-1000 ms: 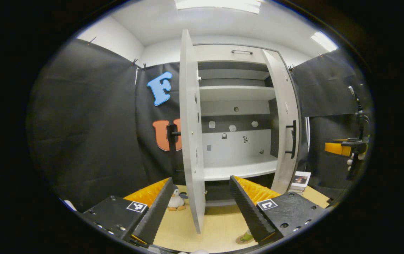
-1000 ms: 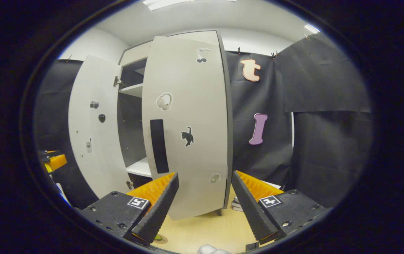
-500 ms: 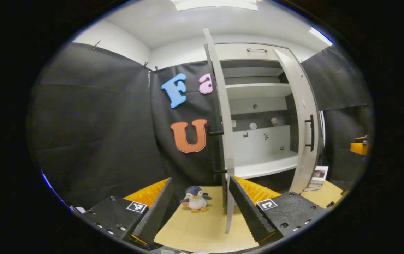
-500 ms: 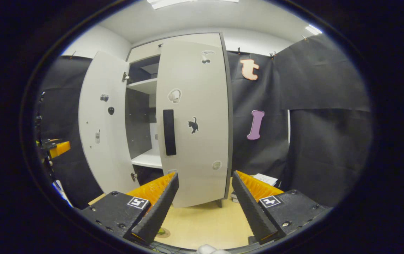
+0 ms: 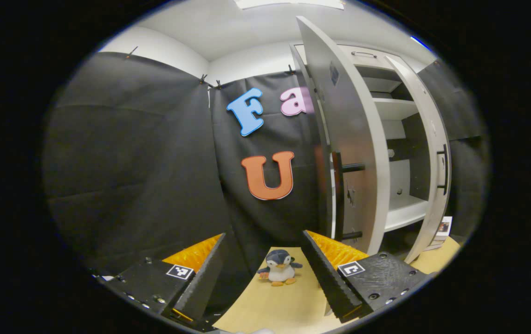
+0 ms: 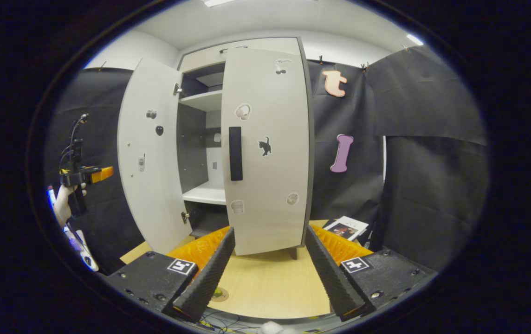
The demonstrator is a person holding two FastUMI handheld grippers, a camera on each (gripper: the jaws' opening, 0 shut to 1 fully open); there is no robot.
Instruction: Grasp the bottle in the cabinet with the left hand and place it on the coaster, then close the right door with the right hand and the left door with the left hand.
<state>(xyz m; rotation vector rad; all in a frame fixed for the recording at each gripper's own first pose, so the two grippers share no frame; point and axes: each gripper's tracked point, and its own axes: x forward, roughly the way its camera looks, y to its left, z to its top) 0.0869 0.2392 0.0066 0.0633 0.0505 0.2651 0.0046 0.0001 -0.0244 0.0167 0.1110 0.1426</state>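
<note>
My left gripper [image 5: 263,234] is open and holds nothing; it faces the outer side of the cabinet's left door [image 5: 353,153], whose black handle [image 5: 338,199] lies just beyond the right finger. That door stands wide open. My right gripper [image 6: 269,228] is open too, a short way back from the right door [image 6: 265,148], which stands partly open and has a black handle [image 6: 235,153]. At the far left of the right gripper view a hand holds the left gripper [image 6: 103,173]. A round coaster [image 6: 221,294] with a bit of green on it peeks beside my right gripper's left finger.
White shelves [image 5: 402,211] show inside the cabinet. A plush penguin [image 5: 279,272] sits on the wooden tabletop [image 6: 265,283] near the black cloth wall. Booklets [image 6: 346,227] lie to the right of the cabinet.
My left gripper has swung round the left door's edge, from facing the shelves to facing the door's outer side. My right gripper has drawn back from the right door.
</note>
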